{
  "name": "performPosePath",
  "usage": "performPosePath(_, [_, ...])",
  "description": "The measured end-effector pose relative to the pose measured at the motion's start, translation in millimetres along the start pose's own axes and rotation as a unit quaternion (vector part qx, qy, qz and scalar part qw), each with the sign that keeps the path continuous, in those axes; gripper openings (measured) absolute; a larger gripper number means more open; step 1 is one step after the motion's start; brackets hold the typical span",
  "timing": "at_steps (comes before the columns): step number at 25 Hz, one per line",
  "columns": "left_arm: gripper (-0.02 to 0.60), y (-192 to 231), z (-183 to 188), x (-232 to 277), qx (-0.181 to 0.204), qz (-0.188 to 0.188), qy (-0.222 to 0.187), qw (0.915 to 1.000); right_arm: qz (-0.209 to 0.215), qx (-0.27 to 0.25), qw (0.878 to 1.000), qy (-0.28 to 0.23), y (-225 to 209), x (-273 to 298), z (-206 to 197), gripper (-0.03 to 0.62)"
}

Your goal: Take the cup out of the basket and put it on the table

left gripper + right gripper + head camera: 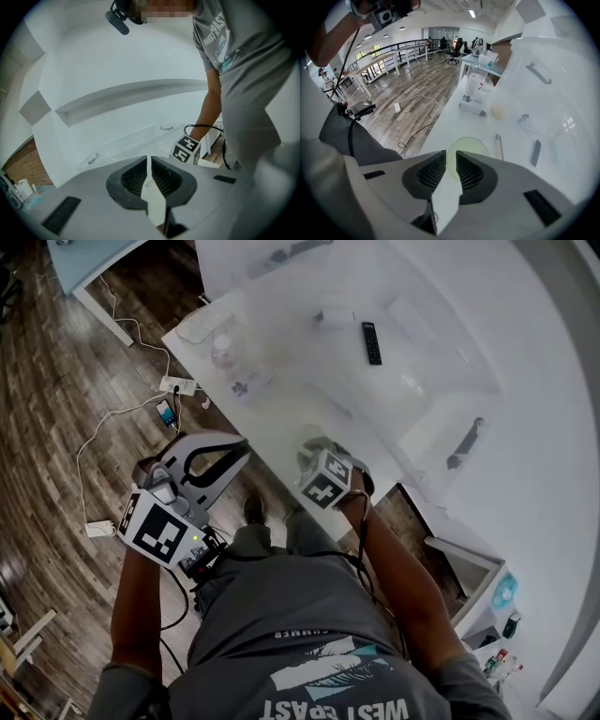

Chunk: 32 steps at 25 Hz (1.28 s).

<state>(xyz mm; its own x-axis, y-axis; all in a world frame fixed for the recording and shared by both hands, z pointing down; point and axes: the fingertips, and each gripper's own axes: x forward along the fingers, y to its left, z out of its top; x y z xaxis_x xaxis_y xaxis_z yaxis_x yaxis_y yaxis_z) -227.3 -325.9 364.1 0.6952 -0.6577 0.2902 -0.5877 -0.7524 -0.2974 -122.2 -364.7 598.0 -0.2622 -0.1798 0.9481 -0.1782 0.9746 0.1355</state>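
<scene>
The cup (471, 144) is seen from above as a pale green round, standing on the white worktop (281, 418) close to its front edge. It is no longer in any basket, so the setting-down is judged to be done and the release to be the step in hand.

The right tongs (451, 154) are pointed steeply down over the cup with a clear gap between the jaws. The rim shows in and beyond that gap, and no pad is seen to press on it. The left tongs (148, 159) are closed with nothing between them and are held off to the side over the wooden floor (56, 381), taking no part.

The next move calls for the right tongs to be lifted straight up, clear of the rim. A sideways drag could push the cup toward the edge, which lies just beside it.

Farther back on the worktop a remote control (372, 341), a slim pen-like stick (498, 146) and a clear bottle (222, 352) are laid out, well apart from the cup. A large clear bin (441, 418) with handles stands behind them — possibly the basket, though this cannot be settled. Nothing stands in the way above the cup. On the floor a power strip (178, 385) and loose cables are seen.
</scene>
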Motion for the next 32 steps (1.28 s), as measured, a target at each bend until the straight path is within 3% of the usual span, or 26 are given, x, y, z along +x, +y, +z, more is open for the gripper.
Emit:
performPosePath(4, [0.021, -3, 5, -2, 0.008, -0.002, -0.003, 1.0000, -0.059, 0.015, 0.996, -0.060, -9, -38, 13, 0.077])
performPosePath(6, [0.021, -4, 12, -4, 0.012, 0.000, -0.009, 0.9999, -0.090, 0.025, 0.988, -0.126, -10, -79, 30, 0.014])
performPosePath(10, [0.021, -5, 34, -10, 0.037, -0.005, -0.016, 0.9992, -0.134, 0.037, 0.954, -0.264, -3, -188, 65, 0.011])
performPosePath(13, [0.021, -7, 50, -17, 0.052, -0.010, -0.026, 0.9983, -0.164, -0.006, 0.928, -0.335, 2, -259, 86, 0.011])
performPosePath(17, [0.021, -14, 71, -21, 0.067, -0.014, -0.044, 0.9967, -0.187, 0.073, 0.899, -0.389, 9, -316, 83, 0.011])
performPosePath(22, [0.021, -34, 94, -19, 0.083, -0.018, -0.052, 0.9950, -0.224, 0.021, 0.871, -0.437, 24, -364, 76, 0.011])
performPosePath(26, [0.021, -53, 112, -16, 0.095, -0.022, -0.052, 0.9939, -0.236, 0.012, 0.859, -0.453, 36, -386, 60, 0.011])
performPosePath(32, [0.021, -102, 144, 0, 0.093, -0.018, -0.045, 0.9945, -0.239, 0.005, 0.853, -0.463, 52, -420, 11, 0.011])
